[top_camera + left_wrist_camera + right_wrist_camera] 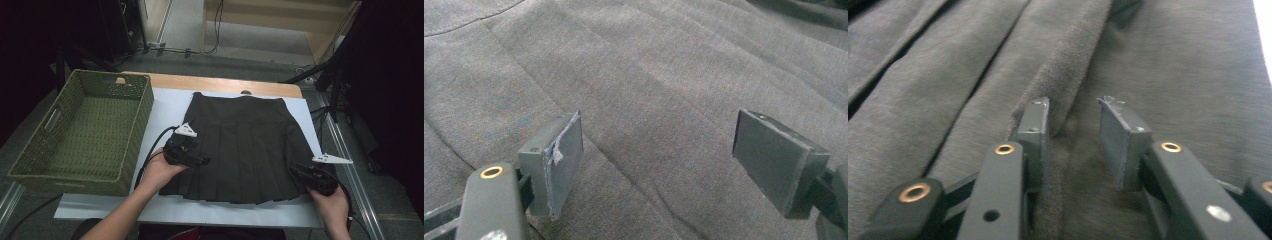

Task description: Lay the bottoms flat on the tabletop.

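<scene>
Skirt: dark pleated skirt is laid flat on the white sheet, waistband at the far edge, hem at the near edge; used as landmark below.
Sheet: spread under the skirt, covering most of the wooden table; a bare strip is seen past the hem.
Basket: green woven basket is set left of the skirt, just beside the sheet's left edge, apart from the skirt.
Left gripper: left gripper is held by the left hand at the skirt's left edge, near the lower half.
Left jaws: spread wide over flat fabric in the left gripper view; nothing is caught between the pads; contact with the cloth cannot be told.
Right gripper: right gripper is held by the right hand at the skirt's lower right corner, near the hem.
Right jaws: partly open in the right gripper view; a raised fold of skirt is seen against the left pad, a gap is left to the other pad, so the fold is not clamped.
</scene>
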Demonstrator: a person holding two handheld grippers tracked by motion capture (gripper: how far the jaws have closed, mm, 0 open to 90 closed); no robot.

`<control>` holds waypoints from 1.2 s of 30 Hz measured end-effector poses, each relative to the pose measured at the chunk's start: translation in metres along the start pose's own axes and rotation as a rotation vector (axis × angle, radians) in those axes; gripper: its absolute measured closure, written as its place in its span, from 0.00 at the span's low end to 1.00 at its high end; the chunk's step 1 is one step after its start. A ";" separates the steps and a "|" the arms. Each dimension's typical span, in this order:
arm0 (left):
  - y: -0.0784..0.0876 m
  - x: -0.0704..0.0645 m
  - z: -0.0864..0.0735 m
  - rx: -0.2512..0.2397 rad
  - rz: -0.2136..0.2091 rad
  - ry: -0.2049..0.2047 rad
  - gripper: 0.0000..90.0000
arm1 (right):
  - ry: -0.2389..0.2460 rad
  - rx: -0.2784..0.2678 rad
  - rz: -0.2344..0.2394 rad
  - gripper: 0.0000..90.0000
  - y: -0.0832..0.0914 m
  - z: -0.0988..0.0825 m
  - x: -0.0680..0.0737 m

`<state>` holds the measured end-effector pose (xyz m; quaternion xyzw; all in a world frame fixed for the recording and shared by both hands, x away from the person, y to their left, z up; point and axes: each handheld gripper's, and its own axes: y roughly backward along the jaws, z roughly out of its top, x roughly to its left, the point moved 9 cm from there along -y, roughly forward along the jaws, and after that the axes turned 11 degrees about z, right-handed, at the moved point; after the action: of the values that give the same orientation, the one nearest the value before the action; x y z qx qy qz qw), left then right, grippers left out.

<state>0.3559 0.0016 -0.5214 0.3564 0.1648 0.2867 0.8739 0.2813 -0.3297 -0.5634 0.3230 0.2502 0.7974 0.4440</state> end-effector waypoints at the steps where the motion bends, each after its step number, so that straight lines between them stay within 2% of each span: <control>1: 0.000 0.000 0.000 -0.001 -0.002 0.000 0.23 | 0.008 0.008 0.001 0.69 -0.002 -0.001 0.002; 6: 0.000 0.000 0.000 0.001 -0.003 -0.001 0.23 | 0.021 0.031 0.025 0.67 -0.010 -0.003 0.010; 8: 0.000 0.000 0.000 0.001 -0.003 -0.001 0.23 | 0.032 0.041 0.030 0.60 -0.014 -0.004 0.013; 11: -0.001 0.000 0.000 0.004 -0.002 -0.002 0.23 | 0.064 0.052 0.002 0.53 -0.019 -0.004 0.013; 14: -0.001 -0.001 0.000 0.002 -0.002 -0.002 0.23 | 0.045 0.062 -0.004 0.50 -0.021 -0.007 0.010; 16: 0.000 -0.001 0.000 0.003 -0.002 -0.002 0.23 | 0.015 0.065 0.030 0.62 -0.022 -0.008 0.011; 18: 0.000 -0.001 0.000 0.002 -0.002 -0.003 0.23 | 0.027 0.082 0.043 0.76 -0.020 -0.009 0.016; 19: 0.000 -0.001 0.000 0.002 -0.002 -0.002 0.23 | 0.032 0.086 0.045 0.86 -0.018 -0.008 0.018; 21: 0.001 0.000 0.000 -0.004 -0.002 0.000 0.23 | 0.028 0.071 0.054 0.91 -0.008 -0.003 0.021; 23: 0.002 0.001 0.001 -0.008 -0.001 0.002 0.23 | 0.016 0.024 0.063 0.93 0.003 0.003 0.023; 27: 0.002 0.001 0.001 -0.008 -0.002 0.003 0.23 | -0.004 -0.039 0.080 0.91 0.024 0.009 0.027; 29: 0.003 0.001 0.001 -0.010 0.001 0.003 0.23 | 0.011 -0.058 0.064 0.90 0.032 0.010 0.029; 31: 0.004 0.001 0.002 -0.014 -0.002 0.004 0.23 | 0.024 -0.083 0.067 0.89 0.043 0.011 0.032; 33: 0.004 0.002 0.001 -0.013 -0.001 0.003 0.23 | 0.036 -0.104 0.030 0.87 0.052 0.012 0.031; 36: 0.003 0.002 0.001 -0.011 -0.001 0.003 0.23 | 0.012 -0.118 0.014 0.83 0.056 0.012 0.025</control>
<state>0.3565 0.0039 -0.5184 0.3512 0.1648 0.2879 0.8755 0.2494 -0.3340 -0.5096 0.2931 0.2034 0.8159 0.4550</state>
